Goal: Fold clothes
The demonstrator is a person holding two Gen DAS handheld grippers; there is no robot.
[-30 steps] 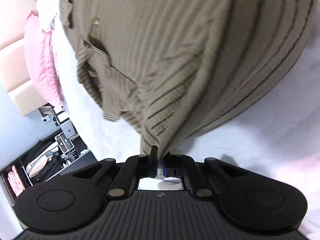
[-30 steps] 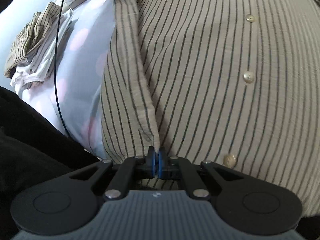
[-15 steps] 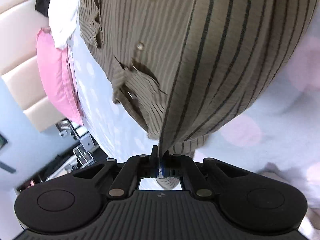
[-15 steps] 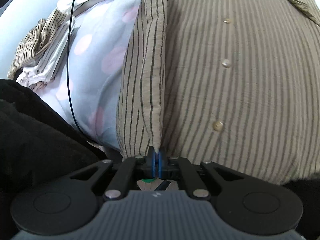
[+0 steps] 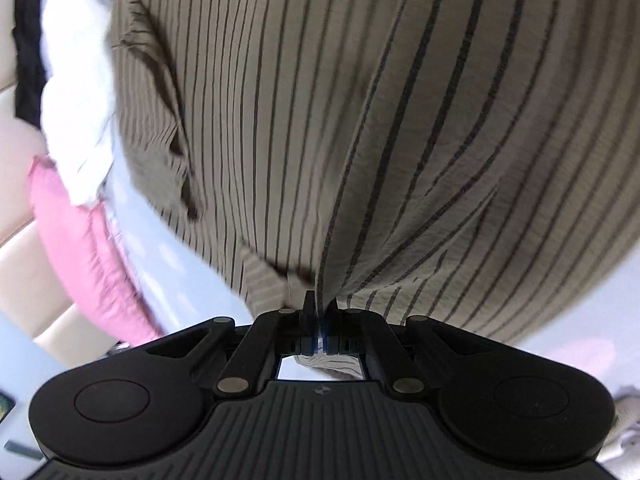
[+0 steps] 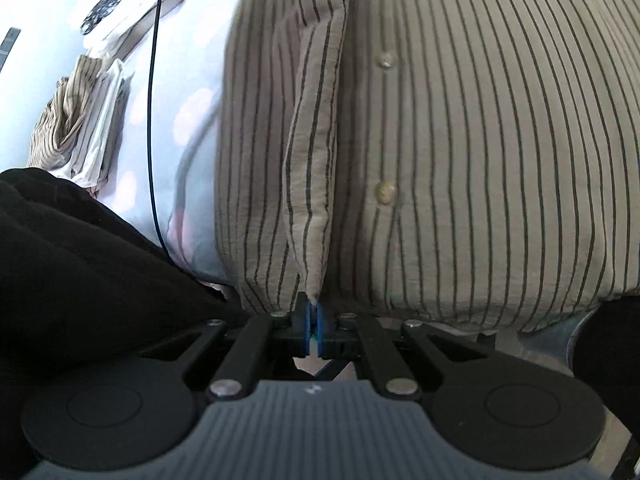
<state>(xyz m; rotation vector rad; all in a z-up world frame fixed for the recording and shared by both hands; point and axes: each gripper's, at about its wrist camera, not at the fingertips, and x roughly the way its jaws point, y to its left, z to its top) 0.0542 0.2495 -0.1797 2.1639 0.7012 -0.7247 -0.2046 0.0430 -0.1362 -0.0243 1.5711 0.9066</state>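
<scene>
A tan shirt with dark stripes point(image 5: 400, 120) fills the left wrist view, lying on a pale bedsheet with pink dots. My left gripper point(image 5: 320, 312) is shut on a fold of its edge. In the right wrist view the same shirt point(image 6: 480, 140) shows its buttoned front. My right gripper point(image 6: 314, 306) is shut on a raised fold along the shirt's left side, near its lower edge.
A pink pillow point(image 5: 80, 248) and white cloth point(image 5: 76, 100) lie left of the shirt. In the right wrist view a pile of striped clothes point(image 6: 76, 124) sits at the left, a thin black cable point(image 6: 152, 100) crosses the sheet, and black fabric point(image 6: 80, 260) lies lower left.
Both grippers have kept their hold and carried the shirt's side fold over toward its front. The shirt fills more of the left view. The raised fold in the right view is taller.
</scene>
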